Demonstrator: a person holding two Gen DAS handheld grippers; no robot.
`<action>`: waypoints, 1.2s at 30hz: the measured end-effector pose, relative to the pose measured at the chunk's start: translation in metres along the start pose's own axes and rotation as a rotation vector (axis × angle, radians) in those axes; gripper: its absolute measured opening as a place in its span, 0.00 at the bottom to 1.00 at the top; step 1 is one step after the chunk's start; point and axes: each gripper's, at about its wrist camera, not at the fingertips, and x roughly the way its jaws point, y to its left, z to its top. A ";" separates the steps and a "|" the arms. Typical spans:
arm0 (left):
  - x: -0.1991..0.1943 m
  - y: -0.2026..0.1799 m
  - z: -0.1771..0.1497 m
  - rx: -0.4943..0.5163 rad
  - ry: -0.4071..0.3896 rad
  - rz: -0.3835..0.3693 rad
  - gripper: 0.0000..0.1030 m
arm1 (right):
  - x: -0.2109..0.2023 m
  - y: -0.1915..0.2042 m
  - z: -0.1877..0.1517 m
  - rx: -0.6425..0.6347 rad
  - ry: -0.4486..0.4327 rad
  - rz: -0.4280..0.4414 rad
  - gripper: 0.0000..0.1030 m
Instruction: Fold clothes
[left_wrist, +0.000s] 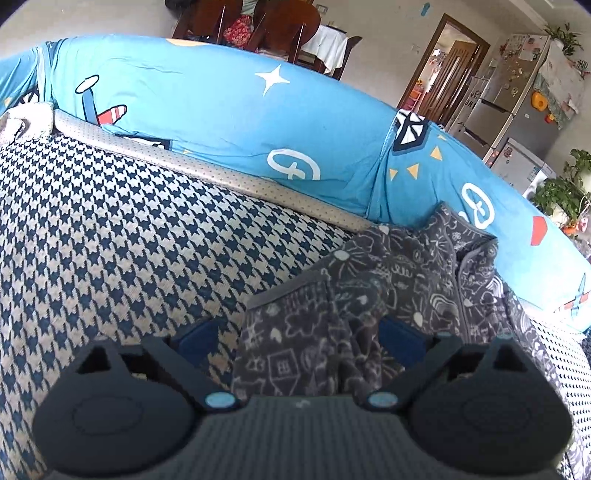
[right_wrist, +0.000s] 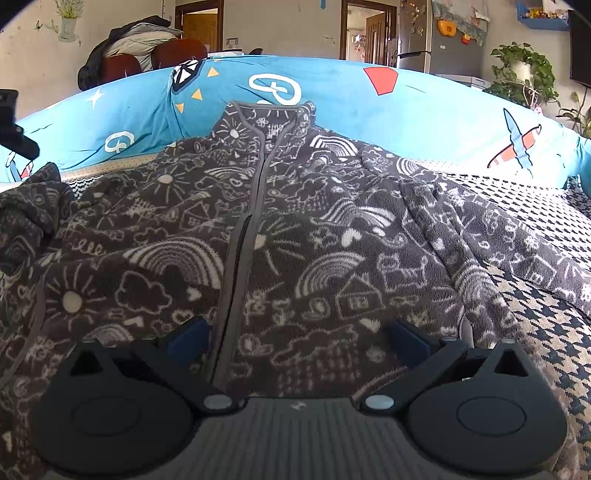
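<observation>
Right wrist view shows the fleece jacket (right_wrist: 295, 229), dark grey with white doodles, lying face up on the houndstooth sofa cover (right_wrist: 535, 314), its zipper (right_wrist: 243, 229) running up the middle to a collar that leans against the blue printed cushion (right_wrist: 424, 107). One sleeve stretches away over the cover at the right of that view; the other side is bunched into a raised lump at the left edge. The right gripper (right_wrist: 295, 334) hovers low over the jacket's lower front with its jaws spread wide and nothing pinched between them. From the left wrist view, the left gripper (left_wrist: 299, 336) also stands wide open, with a rumpled fold of the jacket (left_wrist: 369, 295) between its fingers but not pressed by the pads. My guess is that the bunched side is the main risk: if either gripper closes on the lump as it lies, it may catch several layers and fold a crease into the garment. A shallow pinch on thick fleece could also slip free mid-fold, and dragging the cloth might pull the loose sofa cover along with it.
</observation>
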 end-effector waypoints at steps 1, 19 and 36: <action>0.004 0.000 0.001 -0.004 0.005 0.003 0.95 | 0.000 0.000 0.000 -0.001 0.000 0.000 1.00; -0.010 0.017 0.018 -0.054 -0.089 0.214 0.10 | 0.000 0.001 -0.001 -0.002 -0.003 0.001 1.00; -0.126 0.068 0.042 -0.131 -0.550 0.652 0.10 | 0.001 0.000 -0.001 -0.002 -0.003 0.003 1.00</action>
